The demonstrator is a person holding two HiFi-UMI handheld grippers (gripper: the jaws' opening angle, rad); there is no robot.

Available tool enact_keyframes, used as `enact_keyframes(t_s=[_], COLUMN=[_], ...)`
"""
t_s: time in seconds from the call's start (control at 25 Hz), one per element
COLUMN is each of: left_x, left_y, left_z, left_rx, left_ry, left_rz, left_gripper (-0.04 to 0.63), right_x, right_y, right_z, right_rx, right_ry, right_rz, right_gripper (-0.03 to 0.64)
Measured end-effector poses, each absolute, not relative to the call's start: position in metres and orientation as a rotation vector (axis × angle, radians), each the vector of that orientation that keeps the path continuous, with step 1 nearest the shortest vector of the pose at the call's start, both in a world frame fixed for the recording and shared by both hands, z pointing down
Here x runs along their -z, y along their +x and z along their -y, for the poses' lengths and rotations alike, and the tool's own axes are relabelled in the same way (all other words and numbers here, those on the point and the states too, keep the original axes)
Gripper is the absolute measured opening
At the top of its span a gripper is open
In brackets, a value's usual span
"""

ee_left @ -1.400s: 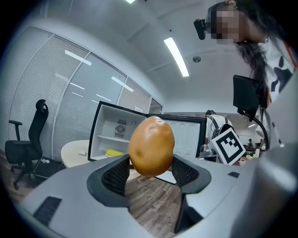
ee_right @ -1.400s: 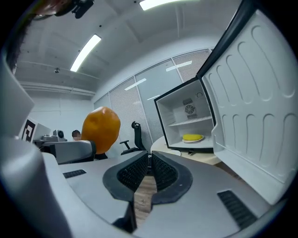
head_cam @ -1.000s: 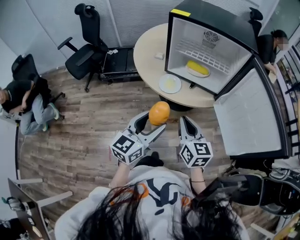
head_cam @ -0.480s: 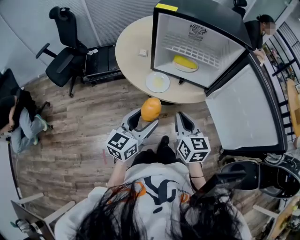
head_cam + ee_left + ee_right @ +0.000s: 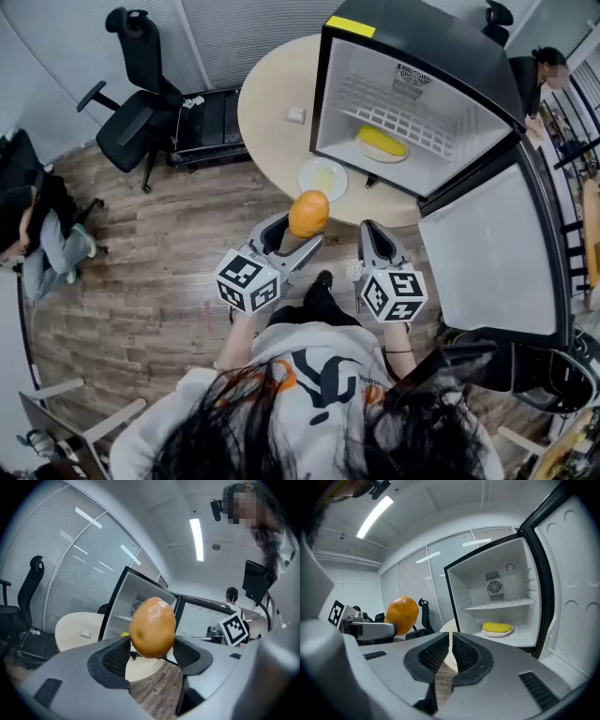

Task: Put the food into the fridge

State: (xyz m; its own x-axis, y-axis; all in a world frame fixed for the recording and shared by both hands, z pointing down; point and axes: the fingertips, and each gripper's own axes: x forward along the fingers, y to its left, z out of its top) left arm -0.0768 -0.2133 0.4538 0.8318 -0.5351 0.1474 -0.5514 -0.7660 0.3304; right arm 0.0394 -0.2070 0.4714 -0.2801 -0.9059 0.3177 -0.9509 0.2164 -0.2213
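Note:
An orange-brown rounded fruit [image 5: 308, 213] [image 5: 152, 626] [image 5: 401, 615] sits between the jaws of my left gripper [image 5: 298, 234] [image 5: 151, 651], which is shut on it over the wooden floor in front of the round table [image 5: 267, 98]. My right gripper [image 5: 379, 239] [image 5: 451, 651] hangs beside it, shut with nothing held. The small fridge [image 5: 412, 56] [image 5: 497, 602] stands on the table with its door [image 5: 497, 244] swung wide. A yellow food on a plate [image 5: 382, 142] [image 5: 497, 628] lies on the fridge floor.
An empty white plate [image 5: 322, 177] lies at the table's near edge, a small white item [image 5: 295, 114] further back. Two black office chairs [image 5: 131, 117] stand at left. A person [image 5: 42, 234] sits at far left; another [image 5: 539, 75] stands behind the fridge.
The view has shifted: fridge and table lie a little closer to my grippers. The left gripper keeps its hold on the fruit; the right stays shut.

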Motion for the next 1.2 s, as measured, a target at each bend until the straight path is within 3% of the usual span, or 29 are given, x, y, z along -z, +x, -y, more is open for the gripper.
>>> enact_keyframes(t_s=[0.6, 1.2], left_x=[-0.435, -0.436], left_y=[0.046, 0.097], left_z=[0.385, 0.490], left_rx=[-0.221, -0.268], left_ry=[2.656, 2.457], left_rz=[0.666, 0.643], left_gripper=[0.290, 0.288], right_x=[-0.471, -0.481], right_y=[0.119, 0.131], right_z=[0.307, 0.340], right_rx=[-0.588, -0.633], right_ry=[1.847, 1.806], right_rz=[2.370, 2.412], right_gripper=[0.033, 0.032])
